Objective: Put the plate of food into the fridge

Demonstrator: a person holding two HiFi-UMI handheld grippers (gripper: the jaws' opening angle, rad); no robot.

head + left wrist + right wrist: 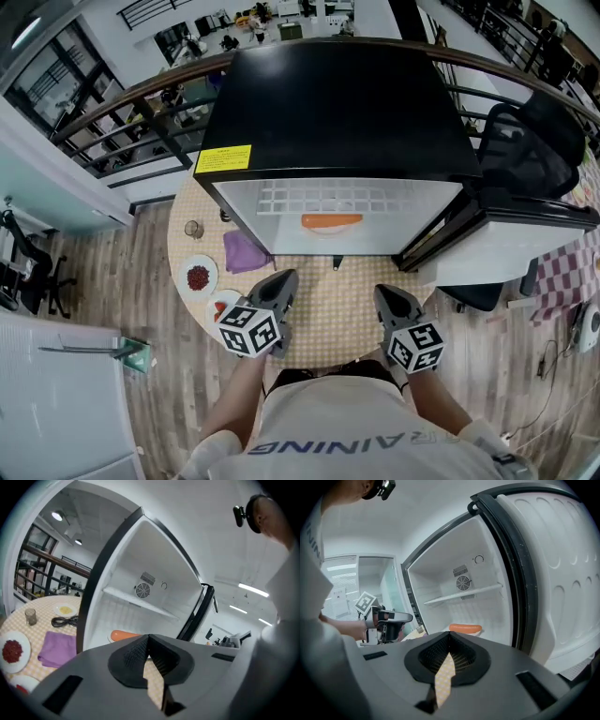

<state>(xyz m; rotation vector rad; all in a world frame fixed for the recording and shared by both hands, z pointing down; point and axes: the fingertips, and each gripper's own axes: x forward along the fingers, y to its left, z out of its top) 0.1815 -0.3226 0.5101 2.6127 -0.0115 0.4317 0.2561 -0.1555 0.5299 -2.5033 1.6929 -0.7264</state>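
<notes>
The fridge [337,103] stands open on the round checked table, its door [506,234] swung out to the right. On its floor lies a white plate with an orange sausage [331,223], also seen in the left gripper view [123,635] and the right gripper view [465,628]. My left gripper [281,277] hovers over the table in front of the opening, jaws shut and empty [148,639]. To its right, my right gripper [384,292] is level with it, jaws together with nothing between them [449,637]. Both are short of the fridge and apart from the plate.
Left of the fridge on the table are a plate of red food [198,277], a purple cloth [246,251], a small glass [193,229] and another plate [221,303] partly under my left gripper. A black cable [64,620] lies further back. A black chair [534,150] stands at the right.
</notes>
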